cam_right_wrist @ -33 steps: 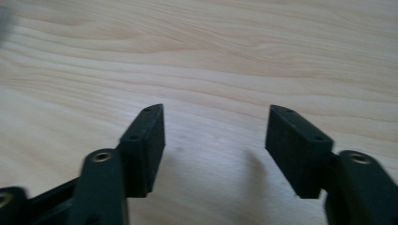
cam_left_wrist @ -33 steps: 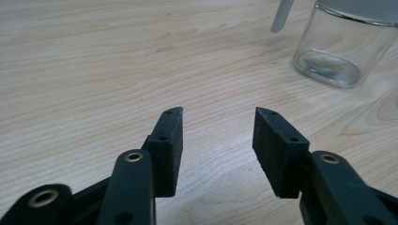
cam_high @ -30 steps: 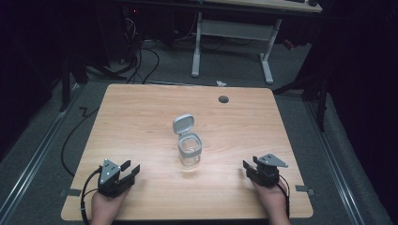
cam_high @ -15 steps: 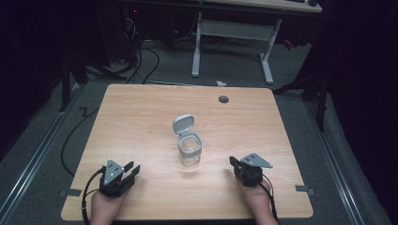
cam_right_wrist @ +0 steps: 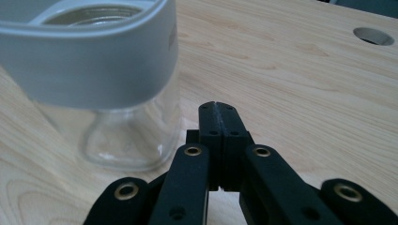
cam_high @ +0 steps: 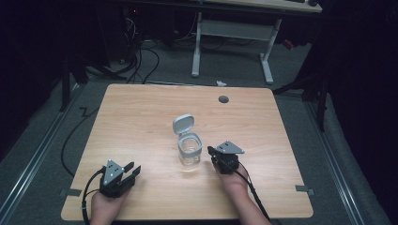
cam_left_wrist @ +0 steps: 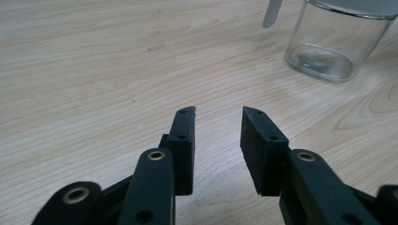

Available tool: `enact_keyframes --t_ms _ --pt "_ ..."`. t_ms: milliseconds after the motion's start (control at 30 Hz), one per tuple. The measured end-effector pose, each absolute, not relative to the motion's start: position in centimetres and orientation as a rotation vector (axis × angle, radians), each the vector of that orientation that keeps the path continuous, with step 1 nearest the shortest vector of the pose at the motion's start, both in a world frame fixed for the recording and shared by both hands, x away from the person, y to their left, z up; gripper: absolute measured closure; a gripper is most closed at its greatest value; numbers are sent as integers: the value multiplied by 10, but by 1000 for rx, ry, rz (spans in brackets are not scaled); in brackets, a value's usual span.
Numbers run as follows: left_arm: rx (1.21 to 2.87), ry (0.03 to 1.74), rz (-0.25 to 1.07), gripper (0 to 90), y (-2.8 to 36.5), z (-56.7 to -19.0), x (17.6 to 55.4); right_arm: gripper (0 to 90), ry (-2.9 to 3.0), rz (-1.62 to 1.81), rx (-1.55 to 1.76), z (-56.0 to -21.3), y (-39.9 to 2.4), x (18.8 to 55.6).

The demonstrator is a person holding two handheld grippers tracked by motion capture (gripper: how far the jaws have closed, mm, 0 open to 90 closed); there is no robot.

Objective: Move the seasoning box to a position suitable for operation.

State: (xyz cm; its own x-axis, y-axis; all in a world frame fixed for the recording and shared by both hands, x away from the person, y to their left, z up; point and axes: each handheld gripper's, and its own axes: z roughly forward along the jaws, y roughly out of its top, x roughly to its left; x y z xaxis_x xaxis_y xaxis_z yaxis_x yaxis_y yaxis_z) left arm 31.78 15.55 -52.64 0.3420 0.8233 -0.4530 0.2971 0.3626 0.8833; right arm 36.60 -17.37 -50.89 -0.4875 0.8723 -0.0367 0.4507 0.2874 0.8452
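— Near the middle of the bench [cam_high: 141, 112], what stands there?
— A clear glass jar [cam_high: 190, 151] with a grey collar. Its grey flip lid [cam_high: 183, 123] stands up, open. The jar looks empty.
— Where are the right tongs [cam_high: 212, 153]?
— Just beside the jar, pressed tight together, holding nothing.
— And the left tongs [cam_left_wrist: 218, 125]?
— Well away from the jar, spread apart, holding nothing.

No readable text or signs

There are no letters, numbers, brand marks or labels to read on the glass jar [cam_high: 190, 152], on its grey lid [cam_high: 183, 123], on the wooden table [cam_high: 141, 122] or on either gripper.
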Motion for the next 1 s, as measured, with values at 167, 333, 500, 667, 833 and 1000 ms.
enact_keyframes --t_ms 167,333,500,667,833,1000 --pt "1201 1223 476 664 157 -527 318 900 2070 1130 1181 -512 -166 371" --pt "1203 1219 477 665 156 -526 318 900 2087 1156 1175 -515 -159 367" --pt "1202 1215 478 665 155 -525 317 900 2104 1170 1163 -515 -156 362" --pt "1210 1212 474 665 153 -526 316 900 2123 1197 1125 -514 -149 353" --pt "1209 1212 471 665 153 -526 316 900 2132 1212 1111 -515 -145 349" --pt "1212 1210 472 665 152 -526 316 899 2137 1220 1104 -515 -143 345"
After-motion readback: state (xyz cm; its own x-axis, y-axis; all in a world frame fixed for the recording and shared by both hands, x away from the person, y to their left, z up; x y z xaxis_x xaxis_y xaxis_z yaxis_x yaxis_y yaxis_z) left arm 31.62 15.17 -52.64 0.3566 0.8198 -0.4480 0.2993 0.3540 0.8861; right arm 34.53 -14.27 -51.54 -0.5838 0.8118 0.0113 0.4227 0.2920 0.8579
